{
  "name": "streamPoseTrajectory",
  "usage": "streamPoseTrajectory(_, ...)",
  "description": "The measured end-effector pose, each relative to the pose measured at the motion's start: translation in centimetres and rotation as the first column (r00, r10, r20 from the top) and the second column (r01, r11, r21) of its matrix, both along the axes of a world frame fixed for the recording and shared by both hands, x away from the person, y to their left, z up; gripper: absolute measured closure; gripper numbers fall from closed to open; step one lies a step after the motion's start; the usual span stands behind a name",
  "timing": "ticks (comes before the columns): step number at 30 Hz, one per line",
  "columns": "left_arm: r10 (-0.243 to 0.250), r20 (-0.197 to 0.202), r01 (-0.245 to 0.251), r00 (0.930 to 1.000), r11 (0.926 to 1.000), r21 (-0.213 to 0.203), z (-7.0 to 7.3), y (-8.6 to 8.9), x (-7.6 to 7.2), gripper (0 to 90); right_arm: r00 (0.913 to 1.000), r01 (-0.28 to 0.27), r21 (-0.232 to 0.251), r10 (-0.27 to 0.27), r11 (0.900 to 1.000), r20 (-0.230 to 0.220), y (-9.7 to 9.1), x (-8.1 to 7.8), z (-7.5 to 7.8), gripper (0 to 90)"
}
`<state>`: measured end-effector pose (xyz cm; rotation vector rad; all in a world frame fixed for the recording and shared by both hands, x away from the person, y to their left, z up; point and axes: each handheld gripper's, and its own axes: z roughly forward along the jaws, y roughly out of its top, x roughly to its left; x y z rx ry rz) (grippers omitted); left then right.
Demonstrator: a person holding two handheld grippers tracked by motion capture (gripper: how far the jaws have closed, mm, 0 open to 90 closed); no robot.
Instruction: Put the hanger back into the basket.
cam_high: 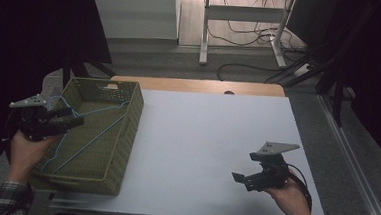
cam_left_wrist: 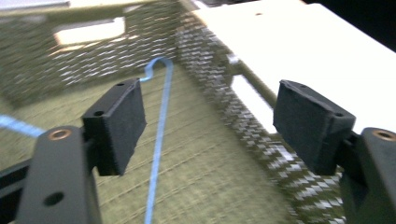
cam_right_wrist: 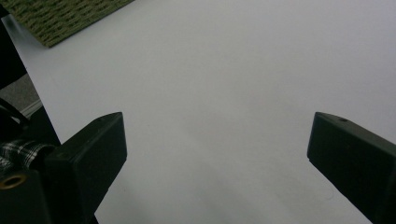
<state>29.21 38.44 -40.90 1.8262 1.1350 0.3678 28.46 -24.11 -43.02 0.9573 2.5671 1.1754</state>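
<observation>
The white table (cam_high: 210, 154) carried a woven basket (cam_high: 127, 133) at its left, holding 1 blue hanger (cam_left_wrist: 159, 135). Both grippers, left (cam_left_wrist: 210, 121) and right (cam_right_wrist: 215, 154), gaped empty (the wire might slip or snag the weave).

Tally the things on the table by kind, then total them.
Basket: 1
Blue hanger: 1
Total: 2

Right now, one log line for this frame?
left gripper: open, over basket | hanger: in basket | right gripper: open, over table
</observation>
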Motion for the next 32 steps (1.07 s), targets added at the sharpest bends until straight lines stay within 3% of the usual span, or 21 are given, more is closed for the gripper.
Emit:
streamPoseTrajectory(7, -0.090, 0.059, 0.091, 0.9942, 0.9959, -0.008, 1.3, -3.3, -1.9, 15.4, 0.9991, 0.026, 0.017, -0.026, 0.9995, 0.033, -0.6, -0.9, 0.3, 3.7)
streamPoseTrajectory(13, -0.139, 0.066, 0.139, 0.9881, 0.9903, 0.005, 1.3, -5.7, -3.4, 8.9, 0.9979, 0.045, 0.027, -0.046, 0.9986, 0.046, -1.2, -1.7, 0.1, 3.4)
streamPoseTrajectory(18, -0.158, 0.078, 0.159, 0.9844, 0.9871, -0.015, 0.7, -7.1, -4.6, 6.2, 0.9963, 0.065, 0.040, -0.067, 0.9971, 0.054, -1.8, -2.4, -0.1, 2.9)
streamPoseTrajectory(24, -0.180, 0.072, 0.179, 0.9810, 0.9837, 0.015, -0.9, -8.7, -6.0, 4.2, 0.9939, 0.089, 0.049, -0.092, 0.9948, 0.060, -2.6, -3.2, -0.6, 2.8)
streamPoseTrajectory(27, -0.188, 0.068, 0.185, 0.9797, 0.9814, 0.051, -1.5, -9.6, -6.5, 3.5, 0.9927, 0.101, 0.052, -0.104, 0.9935, 0.061, -3.1, -3.6, -1.1, 2.8)
streamPoseTrajectory(32, -0.203, 0.065, 0.200, 0.9770, 0.9784, 0.050, -1.7, -10.1, -6.5, 3.2, 0.9911, 0.115, 0.044, -0.118, 0.9924, 0.063, -3.6, -3.6, -1.7, 2.8)
